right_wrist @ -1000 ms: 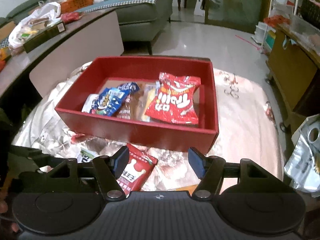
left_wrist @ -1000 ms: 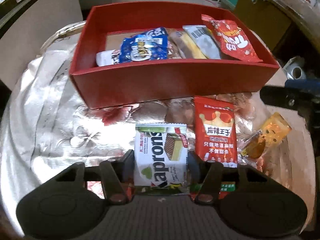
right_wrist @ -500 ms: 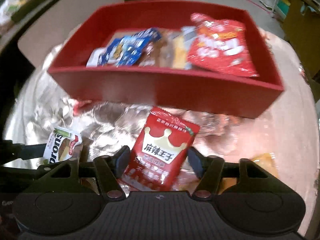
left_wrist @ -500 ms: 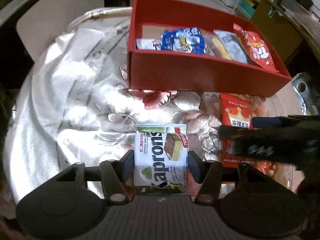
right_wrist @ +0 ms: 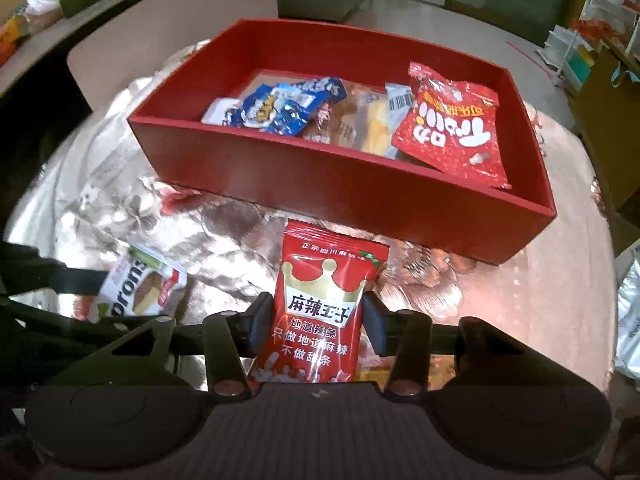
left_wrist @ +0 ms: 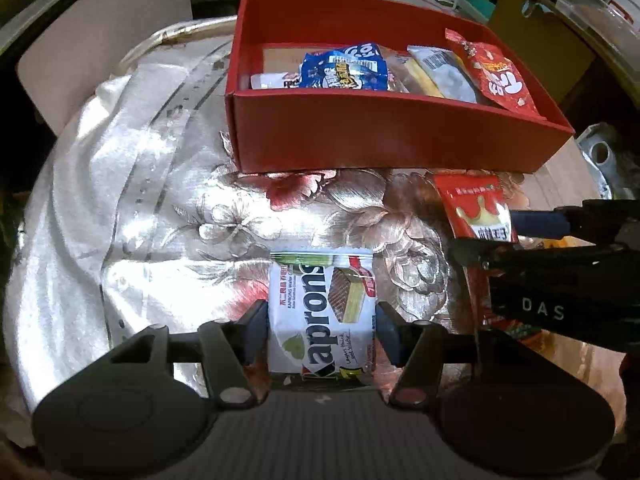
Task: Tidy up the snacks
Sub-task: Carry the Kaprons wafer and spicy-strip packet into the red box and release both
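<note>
My left gripper (left_wrist: 322, 322) is shut on a white Kaprons wafer pack (left_wrist: 322, 308), held just above the silvery flowered tablecloth (left_wrist: 160, 208). My right gripper (right_wrist: 319, 318) is shut on a red crown-print snack pack (right_wrist: 320, 312). The same red pack shows in the left wrist view (left_wrist: 476, 212), and the wafer pack in the right wrist view (right_wrist: 136, 288). A red box (right_wrist: 360, 184) stands beyond both grippers. It holds a blue pack (right_wrist: 280, 108), a large red pack (right_wrist: 452, 128) and several paler packs.
A yellow pack (right_wrist: 372, 372) lies partly hidden under the red crown pack. A silver bag (right_wrist: 628, 320) lies off the table's right edge. A beige chair back (left_wrist: 100, 40) stands to the left. Shelves and cardboard boxes (right_wrist: 600, 92) stand at the far right.
My right gripper came down and closed on the red crown pack, which now stands between its fingers. My left gripper stayed shut on the wafer pack and drifted left of the box.
</note>
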`<act>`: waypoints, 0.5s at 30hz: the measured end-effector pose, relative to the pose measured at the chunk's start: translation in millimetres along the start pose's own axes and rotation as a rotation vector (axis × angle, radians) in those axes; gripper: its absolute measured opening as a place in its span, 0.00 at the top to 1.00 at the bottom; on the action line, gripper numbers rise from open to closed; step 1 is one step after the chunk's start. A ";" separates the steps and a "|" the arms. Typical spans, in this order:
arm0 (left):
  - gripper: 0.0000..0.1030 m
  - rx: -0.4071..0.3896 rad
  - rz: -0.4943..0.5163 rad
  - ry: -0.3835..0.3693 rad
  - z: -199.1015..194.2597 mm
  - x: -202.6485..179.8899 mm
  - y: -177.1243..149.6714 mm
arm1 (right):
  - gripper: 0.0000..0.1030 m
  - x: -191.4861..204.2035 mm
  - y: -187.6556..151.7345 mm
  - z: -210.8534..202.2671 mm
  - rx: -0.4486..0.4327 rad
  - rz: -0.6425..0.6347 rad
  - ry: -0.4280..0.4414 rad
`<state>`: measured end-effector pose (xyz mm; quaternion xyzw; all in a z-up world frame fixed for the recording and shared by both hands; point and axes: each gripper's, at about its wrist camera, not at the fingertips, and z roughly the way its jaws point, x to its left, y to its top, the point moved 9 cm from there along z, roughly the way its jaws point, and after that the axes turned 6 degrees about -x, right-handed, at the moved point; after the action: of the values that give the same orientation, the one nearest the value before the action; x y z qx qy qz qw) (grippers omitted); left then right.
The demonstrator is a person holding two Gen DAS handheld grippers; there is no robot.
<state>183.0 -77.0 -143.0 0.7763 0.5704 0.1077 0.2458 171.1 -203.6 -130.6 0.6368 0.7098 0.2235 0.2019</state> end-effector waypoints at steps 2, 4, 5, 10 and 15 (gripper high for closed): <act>0.39 -0.004 0.006 -0.004 0.6 -0.2 -0.9 | 0.44 0.9 -3.6 6.0 0.012 -0.009 -0.011; 0.27 -0.001 0.021 0.017 2.6 0.9 -3.7 | 0.37 3.0 -6.9 8.9 0.012 -0.029 -0.020; 0.27 -0.005 0.036 0.036 3.6 1.7 -5.0 | 0.34 2.2 -7.1 8.9 0.002 -0.036 -0.034; 0.16 -0.004 0.094 0.038 5.7 -4.0 -11.1 | 0.26 -7.5 -10.9 11.5 0.009 -0.002 -0.030; 0.51 -0.021 0.107 0.054 -2.5 -8.0 -9.3 | 0.46 -2.1 -10.4 4.5 0.014 -0.021 0.019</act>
<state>171.5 -81.7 -144.7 0.7999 0.5334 0.1473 0.2324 165.5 -206.4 -140.3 0.6288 0.7198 0.2224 0.1928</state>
